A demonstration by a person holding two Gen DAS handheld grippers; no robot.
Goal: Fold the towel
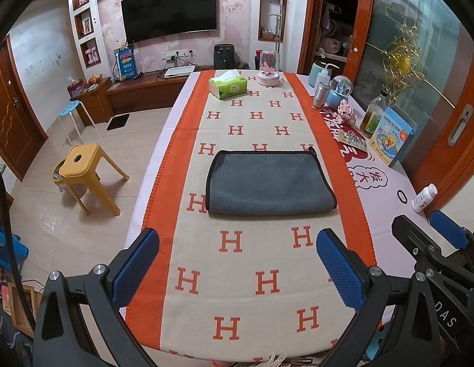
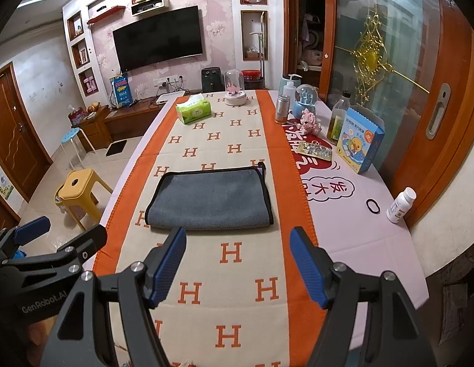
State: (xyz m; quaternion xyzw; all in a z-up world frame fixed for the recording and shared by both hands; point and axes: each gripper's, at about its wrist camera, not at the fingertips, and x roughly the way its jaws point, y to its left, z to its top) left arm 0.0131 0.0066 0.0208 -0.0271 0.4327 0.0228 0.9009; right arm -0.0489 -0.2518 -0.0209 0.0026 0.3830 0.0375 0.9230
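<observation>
Grey towel [image 1: 269,182] lies flat on the orange-and-cream runner [image 1: 252,275] in the middle of the desk [image 2: 359,232], looks folded over once already – rounded fold on the near edge, black-trimmed edges at the far and right sides. Left hand-held gripper [image 1: 237,263] hangs short of the towel, jaws spread wide, nothing held; right hand-held gripper [image 2: 238,263] likewise wide apart and empty, fingertips just short of the near fold. Risks, as I judge them: pinching the runner along with the towel and dragging it – that could tip the white pill bottle [image 2: 400,205], glass bottle [image 2: 338,119] or tissue pack [image 2: 194,111]. Grabbing only the top layer would undo the fold; uneven grips would skew the edges.
</observation>
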